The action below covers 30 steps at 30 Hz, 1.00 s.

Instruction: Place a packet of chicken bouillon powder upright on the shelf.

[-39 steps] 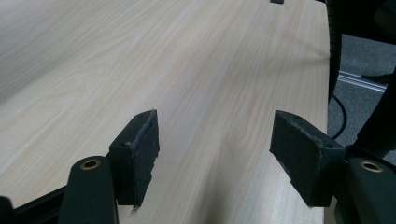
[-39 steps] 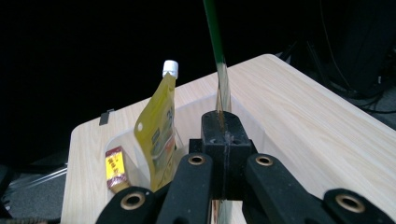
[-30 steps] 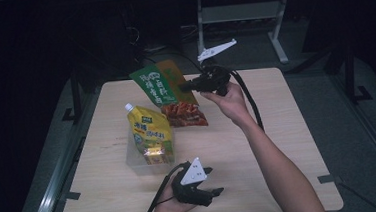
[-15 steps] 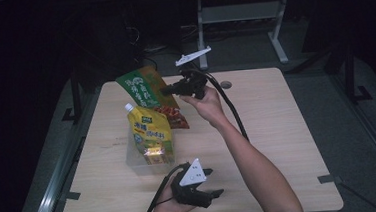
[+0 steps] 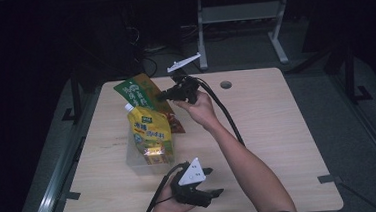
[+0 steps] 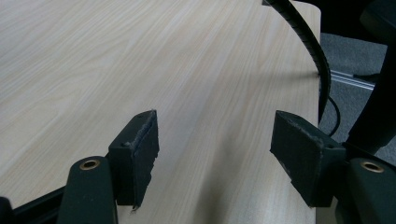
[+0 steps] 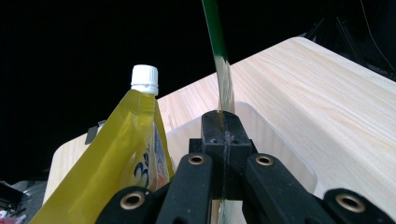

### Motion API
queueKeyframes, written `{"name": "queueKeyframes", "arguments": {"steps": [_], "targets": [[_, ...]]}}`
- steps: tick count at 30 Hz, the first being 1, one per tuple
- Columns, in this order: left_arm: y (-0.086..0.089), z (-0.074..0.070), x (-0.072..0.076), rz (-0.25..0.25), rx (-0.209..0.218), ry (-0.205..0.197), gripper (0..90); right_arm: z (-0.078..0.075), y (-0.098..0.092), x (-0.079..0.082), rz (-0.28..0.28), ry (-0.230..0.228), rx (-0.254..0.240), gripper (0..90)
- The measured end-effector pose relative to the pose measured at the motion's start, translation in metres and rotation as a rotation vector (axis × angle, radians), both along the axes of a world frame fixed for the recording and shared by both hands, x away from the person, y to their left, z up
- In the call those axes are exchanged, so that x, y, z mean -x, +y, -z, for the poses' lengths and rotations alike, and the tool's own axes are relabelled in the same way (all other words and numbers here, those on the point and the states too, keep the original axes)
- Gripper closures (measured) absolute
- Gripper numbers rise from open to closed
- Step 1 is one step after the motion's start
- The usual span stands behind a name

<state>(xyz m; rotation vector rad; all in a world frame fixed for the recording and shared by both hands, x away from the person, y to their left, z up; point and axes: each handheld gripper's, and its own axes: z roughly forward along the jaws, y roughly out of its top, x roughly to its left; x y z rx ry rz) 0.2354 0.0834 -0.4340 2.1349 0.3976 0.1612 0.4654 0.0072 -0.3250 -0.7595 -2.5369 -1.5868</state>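
One table [image 5: 278,130] is seen, with one round hole [image 5: 225,85] near its far edge. One clear plastic bin [image 5: 139,159] is counted toward the table's left edge. Two pouches are counted: one yellow pouch [image 5: 150,131] with a single white cap [image 7: 144,79], standing in the bin, and one green packet [image 5: 137,92] held up just behind it. Two grippers are counted, the left gripper [image 5: 202,195] at the near edge and the right gripper [image 5: 167,94] at the green packet. Two cables are seen, one trailing from each gripper.
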Motion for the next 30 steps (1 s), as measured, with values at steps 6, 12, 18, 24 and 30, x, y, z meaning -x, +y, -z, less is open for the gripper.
{"name": "queueKeyframes", "arguments": {"steps": [6, 12, 18, 24, 30], "targets": [[0.000, 0.000, 0.000, 0.002, -0.001, -0.001, 31.4, -0.001, -0.002, 0.001, -0.002, -0.004, 0.019, 89.4], [-0.001, 0.000, 0.001, 0.012, -0.010, -0.010, 30.9, -0.001, 0.003, 0.002, -0.008, -0.012, 0.043, 86.2], [0.001, -0.001, 0.001, 0.007, -0.005, -0.014, 30.8, -0.001, 0.017, -0.001, 0.006, -0.022, 0.101, 80.7], [0.002, -0.002, 0.001, 0.004, -0.004, -0.016, 30.8, -0.001, 0.032, -0.007, 0.011, -0.013, 0.201, 70.4], [0.003, -0.002, 0.000, 0.002, -0.001, -0.014, 30.8, 0.003, 0.042, -0.018, 0.024, 0.006, 0.254, 76.5]]}}
